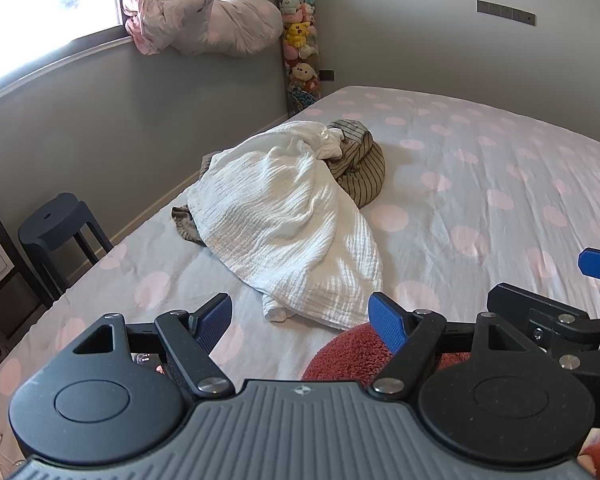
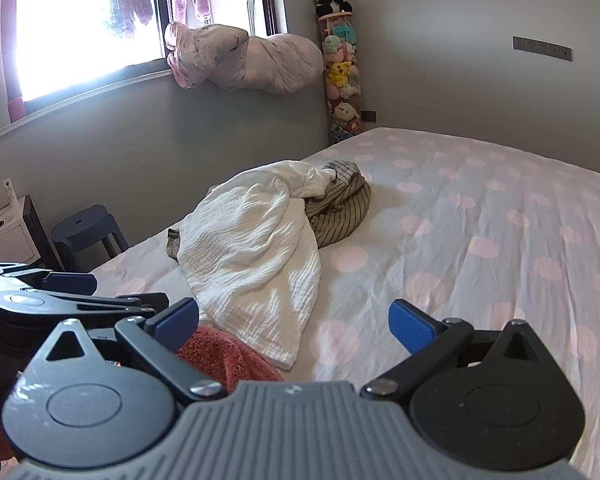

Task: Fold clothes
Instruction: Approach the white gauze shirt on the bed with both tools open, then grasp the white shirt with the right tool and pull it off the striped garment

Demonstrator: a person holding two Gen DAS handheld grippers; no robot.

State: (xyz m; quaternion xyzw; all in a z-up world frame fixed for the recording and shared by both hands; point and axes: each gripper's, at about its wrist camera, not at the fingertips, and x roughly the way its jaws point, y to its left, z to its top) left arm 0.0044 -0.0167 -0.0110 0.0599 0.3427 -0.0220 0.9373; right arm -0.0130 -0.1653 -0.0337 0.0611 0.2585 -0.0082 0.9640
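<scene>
left tool spread wide, right tool spread wide, side by side

Each gripper, left gripper and right gripper, has a ribbed grey body, two round black discs, black arms joined by silver screws, and ridged blue fingertips. A small compass-like mark sits on the grey top.

Cloth heaped on bed, over a shirt that shows behind and right of it. Towel nearest, apparently touching cloth's front edge. Stool left of bed, beside wall. Bundle on windowsill.
</scene>
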